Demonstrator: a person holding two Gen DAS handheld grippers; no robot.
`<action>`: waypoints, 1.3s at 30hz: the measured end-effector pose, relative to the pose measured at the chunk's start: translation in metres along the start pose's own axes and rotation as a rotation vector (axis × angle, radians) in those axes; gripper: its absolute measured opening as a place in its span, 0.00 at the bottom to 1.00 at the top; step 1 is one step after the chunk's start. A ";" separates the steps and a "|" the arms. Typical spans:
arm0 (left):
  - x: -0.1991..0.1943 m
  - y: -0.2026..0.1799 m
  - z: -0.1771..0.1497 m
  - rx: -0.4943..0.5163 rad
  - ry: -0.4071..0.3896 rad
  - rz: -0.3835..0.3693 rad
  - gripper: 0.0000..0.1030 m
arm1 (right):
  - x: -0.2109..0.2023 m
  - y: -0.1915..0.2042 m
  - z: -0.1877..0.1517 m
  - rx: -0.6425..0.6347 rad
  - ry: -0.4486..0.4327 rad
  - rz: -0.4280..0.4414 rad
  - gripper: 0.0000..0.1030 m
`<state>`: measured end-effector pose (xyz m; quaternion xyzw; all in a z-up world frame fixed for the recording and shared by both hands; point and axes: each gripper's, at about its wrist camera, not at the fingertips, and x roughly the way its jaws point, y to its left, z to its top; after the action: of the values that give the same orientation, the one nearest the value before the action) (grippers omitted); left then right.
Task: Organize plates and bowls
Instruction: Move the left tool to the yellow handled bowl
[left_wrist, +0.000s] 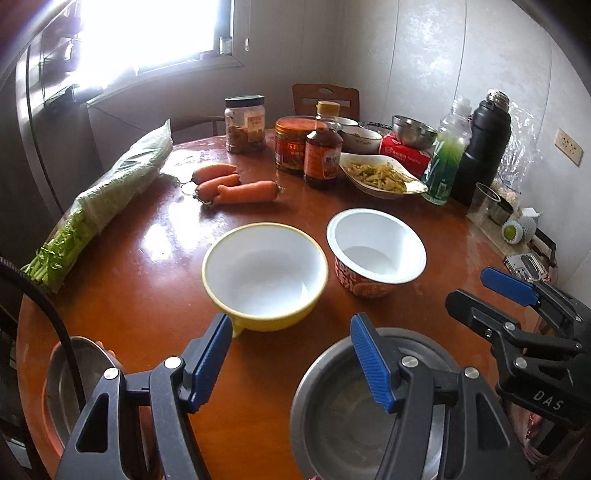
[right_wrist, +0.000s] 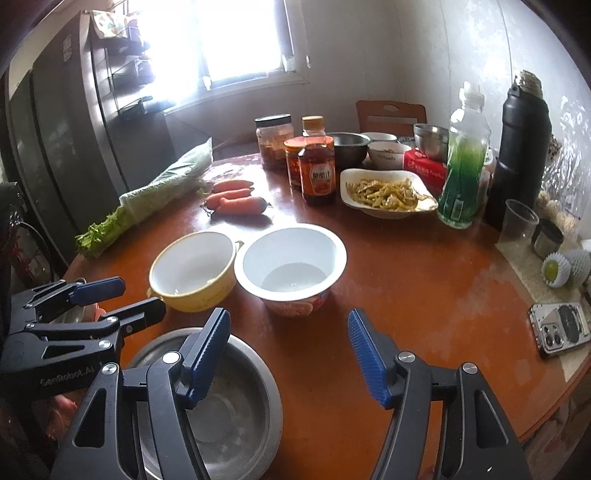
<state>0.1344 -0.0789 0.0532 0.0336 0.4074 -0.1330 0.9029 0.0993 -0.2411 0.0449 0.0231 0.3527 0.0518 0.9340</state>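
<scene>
Daylight from a window falls across a round brown table (left_wrist: 155, 280) crowded with food and dishes. Above its near edge the left gripper (left_wrist: 291, 354) hangs with its blue pads apart and nothing between them; the right gripper (right_wrist: 288, 350) hangs beside it, jaws likewise apart and empty.

Under them, at the near edge, sits a steel bowl (right_wrist: 236, 410), empty. Another steel dish (left_wrist: 74, 384) lies at the near left edge, partly hidden by a cable.

Toward the middle of the table stand two empty bowls just beside each other: a yellow bowl (left_wrist: 264, 275) with a white inside, and a white noodle cup (left_wrist: 376, 251) with red print on its wall.

Beyond them lie three carrots (left_wrist: 236, 186) and, along the left edge, a bag of greens (left_wrist: 110, 195). At the far side stand jars, a sauce bottle (left_wrist: 323, 155), a plate of cooked food (left_wrist: 380, 175), more small bowls, a green bottle (left_wrist: 447, 155) and a black flask (left_wrist: 484, 144). A phone (right_wrist: 557, 332) lies at the right edge.
</scene>
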 end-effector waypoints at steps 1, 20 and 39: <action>-0.001 0.001 0.002 0.001 -0.004 0.005 0.65 | -0.001 0.001 0.002 -0.004 0.000 0.003 0.66; 0.005 0.051 0.029 -0.098 0.010 0.112 0.68 | 0.030 0.060 0.051 -0.108 0.058 0.132 0.66; 0.063 0.081 0.049 -0.144 0.111 0.128 0.68 | 0.087 0.078 0.044 -0.116 0.184 0.183 0.65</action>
<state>0.2311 -0.0226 0.0349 0.0021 0.4621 -0.0432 0.8858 0.1872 -0.1536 0.0272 -0.0035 0.4295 0.1588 0.8890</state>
